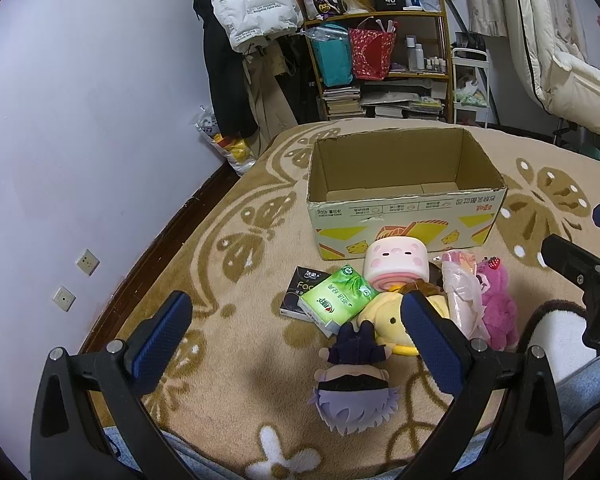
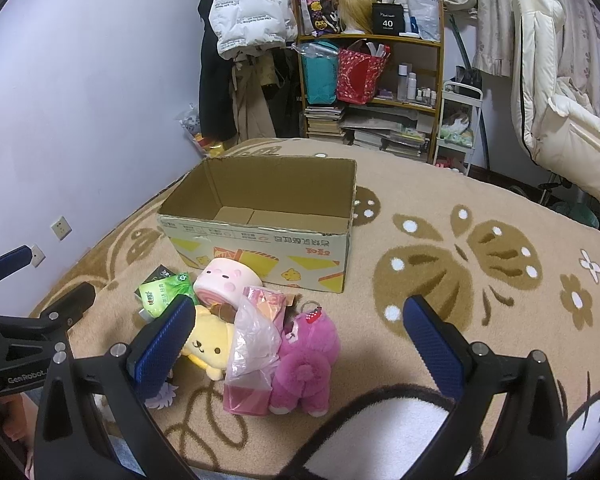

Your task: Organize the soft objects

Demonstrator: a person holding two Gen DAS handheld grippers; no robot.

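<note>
Left gripper [image 1: 296, 338] spread wide above doll [image 1: 354, 384] | right gripper [image 2: 300, 338] released above pink plush [image 2: 304, 364]

One cardboard box [image 1: 404, 216], four plush toys [image 1: 496, 308], two tissue packs [image 1: 336, 300], one bagged pink pack [image 2: 256, 344]
</note>
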